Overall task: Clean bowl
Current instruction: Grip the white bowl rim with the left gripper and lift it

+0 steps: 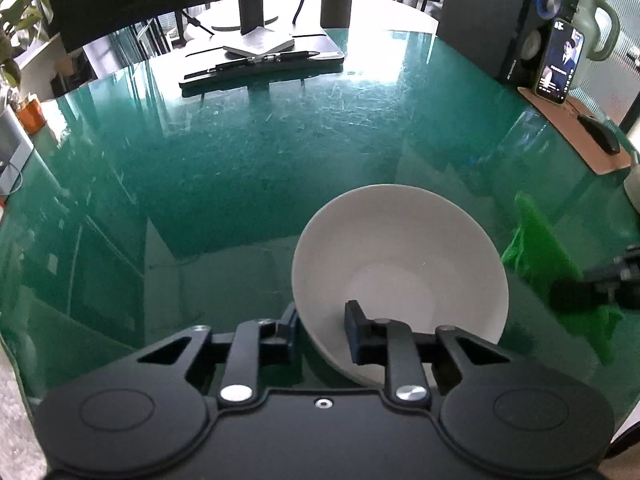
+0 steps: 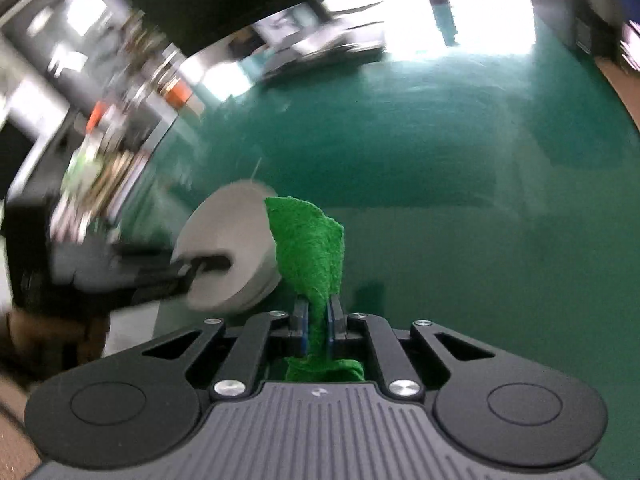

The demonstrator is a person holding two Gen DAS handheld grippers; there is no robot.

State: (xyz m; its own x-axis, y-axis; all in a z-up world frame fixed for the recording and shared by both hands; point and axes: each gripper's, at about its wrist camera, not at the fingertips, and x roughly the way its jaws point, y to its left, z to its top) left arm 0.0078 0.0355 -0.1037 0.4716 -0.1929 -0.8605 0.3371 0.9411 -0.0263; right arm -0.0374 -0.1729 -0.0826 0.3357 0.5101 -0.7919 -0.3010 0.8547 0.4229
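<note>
A white bowl [image 1: 400,256] stands tilted on the green glass table [image 1: 240,168]. My left gripper [image 1: 320,326] is shut on the bowl's near rim, with one finger [image 1: 290,320] outside the wall and the other finger [image 1: 354,324] inside. A bright green cloth [image 2: 312,248] sticks up from my right gripper [image 2: 318,320], which is shut on it just right of the bowl [image 2: 228,240]. In the left wrist view the cloth [image 1: 536,248] and the right gripper's dark body [image 1: 600,280] show blurred beside the bowl. The right wrist view is smeared, and the left gripper [image 2: 208,266] shows there on the bowl's rim.
A black tray with a notebook and pens [image 1: 260,56] lies at the table's back, under a monitor stand. A speaker [image 1: 512,20], a lit phone [image 1: 560,60] and a mouse [image 1: 600,134] on a brown mat stand at the right. Plants [image 1: 20,20] are at the left.
</note>
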